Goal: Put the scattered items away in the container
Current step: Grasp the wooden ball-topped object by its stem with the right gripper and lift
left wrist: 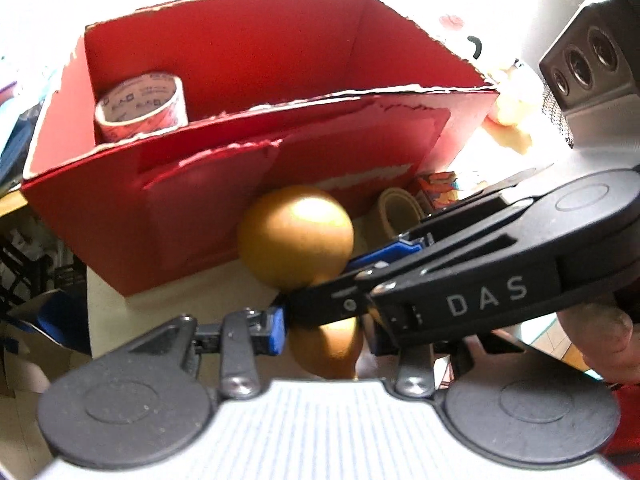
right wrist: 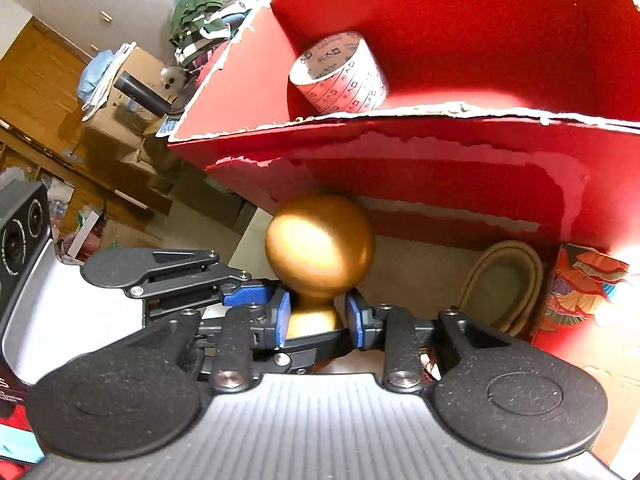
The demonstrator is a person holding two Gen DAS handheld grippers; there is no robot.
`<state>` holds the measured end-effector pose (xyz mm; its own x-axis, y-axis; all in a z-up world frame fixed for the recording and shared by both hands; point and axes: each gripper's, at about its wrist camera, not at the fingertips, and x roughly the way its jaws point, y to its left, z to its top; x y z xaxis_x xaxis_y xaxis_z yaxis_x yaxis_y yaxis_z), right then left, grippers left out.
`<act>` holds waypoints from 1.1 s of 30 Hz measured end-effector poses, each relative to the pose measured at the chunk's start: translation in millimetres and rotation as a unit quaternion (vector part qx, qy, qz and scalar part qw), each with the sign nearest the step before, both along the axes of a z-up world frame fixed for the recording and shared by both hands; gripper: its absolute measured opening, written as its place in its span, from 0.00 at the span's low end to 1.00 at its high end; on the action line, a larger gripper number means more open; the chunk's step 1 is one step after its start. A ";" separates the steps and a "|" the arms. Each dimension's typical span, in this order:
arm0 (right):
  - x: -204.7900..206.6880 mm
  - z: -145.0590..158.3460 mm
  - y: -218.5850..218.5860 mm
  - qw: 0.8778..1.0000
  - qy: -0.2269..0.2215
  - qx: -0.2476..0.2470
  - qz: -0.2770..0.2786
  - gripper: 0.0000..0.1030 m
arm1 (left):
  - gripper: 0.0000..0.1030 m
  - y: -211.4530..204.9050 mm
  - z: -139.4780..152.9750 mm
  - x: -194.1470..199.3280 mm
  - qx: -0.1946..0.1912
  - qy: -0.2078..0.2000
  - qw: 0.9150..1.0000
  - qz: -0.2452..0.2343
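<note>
**Two grippers meet on one gold ornament below the red box**

On your left, a roll of white tape printed in red (right wrist: 338,76) already lies inside the open-topped red cardboard box (left wrist: 256,184), in its left corner. In the middle, just in front of the box's near wall, sits the matte gold ornament with a ball top and narrow neck (right wrist: 320,240). Your left gripper (left wrist: 326,330) is closed on its lower body. Your right gripper (right wrist: 316,320) straddles the neck from the other side, its blue pads (right wrist: 283,318) at or almost touching it; I cannot tell whether they press.

The risk, as I judge it: two grips pulling differently could twist the smooth, rounded piece free, and the torn box rim stands above it, so a low lift would strike the wall.

To the right, a beige tape roll (right wrist: 504,288) and a small patterned box (right wrist: 584,292) wait on the table, crowded against the box's base.
</note>
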<state>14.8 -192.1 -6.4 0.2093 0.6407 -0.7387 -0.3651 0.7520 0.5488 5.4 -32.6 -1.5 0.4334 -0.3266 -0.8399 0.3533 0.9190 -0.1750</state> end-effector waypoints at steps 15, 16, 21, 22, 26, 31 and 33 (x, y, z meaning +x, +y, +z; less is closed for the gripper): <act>-14.3 79.8 -36.0 0.993 -0.092 0.068 0.012 0.29 | 0.37 -14.1 88.4 -14.2 -0.031 -0.104 0.994 -0.029; -10.9 85.1 -37.7 0.993 -0.098 0.072 0.008 0.29 | 0.37 -14.5 93.8 -10.0 -0.035 -0.112 0.993 -0.029; 11.5 105.9 -43.3 0.987 -0.133 0.086 -0.016 0.29 | 0.37 -19.5 116.9 12.9 -0.032 -0.152 0.987 -0.030; 15.9 108.4 -43.0 0.986 -0.143 0.087 -0.021 0.29 | 0.38 -19.9 120.3 19.7 -0.031 -0.158 0.986 -0.031; 38.3 113.2 -33.9 0.981 -0.175 0.073 -0.040 0.29 | 0.37 -19.6 127.1 48.7 -0.032 -0.165 0.985 -0.032; 65.6 111.2 -38.0 0.979 -0.181 0.071 -0.061 0.29 | 0.37 -19.5 127.9 76.4 -0.029 -0.168 0.985 -0.031; 74.1 108.9 -34.9 0.978 -0.185 0.063 -0.067 0.29 | 0.37 -17.7 123.1 88.4 -0.027 -0.167 0.985 -0.029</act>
